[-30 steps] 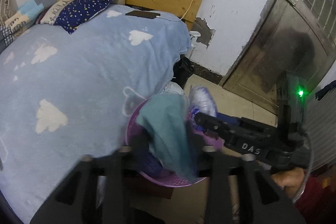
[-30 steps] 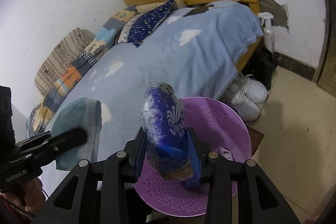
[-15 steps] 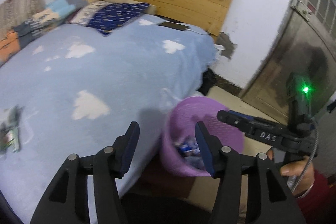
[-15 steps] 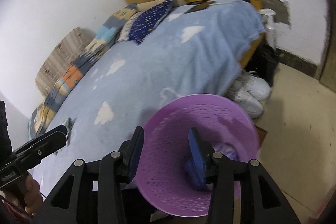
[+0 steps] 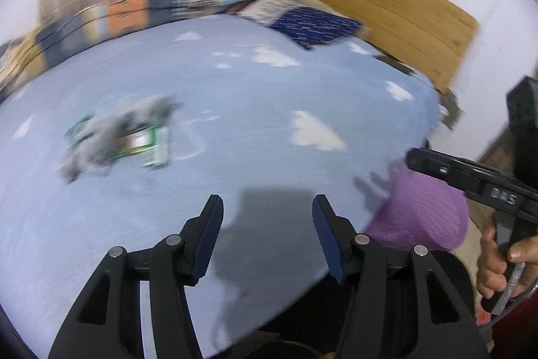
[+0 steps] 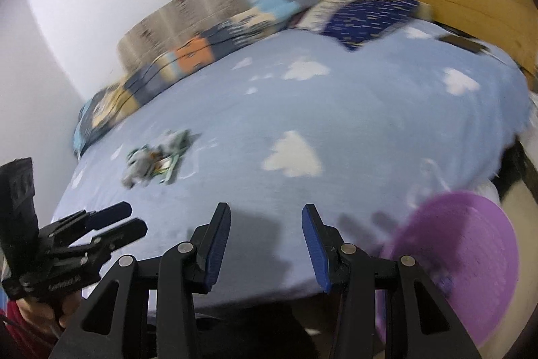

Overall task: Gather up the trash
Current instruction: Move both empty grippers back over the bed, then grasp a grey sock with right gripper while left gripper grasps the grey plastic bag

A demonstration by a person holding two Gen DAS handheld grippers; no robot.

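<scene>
1. The left tool (image 5: 267,232) hangs over the bed's near edge with its blue-padded fingers apart and nothing between them.
2. The right tool (image 6: 265,239) hangs beside it, also parted and empty; in the left wrist view its black fingers (image 5: 437,169) reach in from the right, with a hand (image 5: 501,261) gripping the handle.
3. The purple basket (image 6: 470,258) stands on the floor just beside the bed, to the right of both tools, some blurred contents inside.
4. A crumpled green-and-silver wrapper (image 5: 117,137), blurred, lies on the blue cloud-print blanket (image 5: 269,96), well ahead and to the left of both tools.
5. Pillows (image 6: 363,15) and a folded quilt (image 6: 188,56) line the bed's far side, below a wooden headboard (image 5: 386,2).
</scene>
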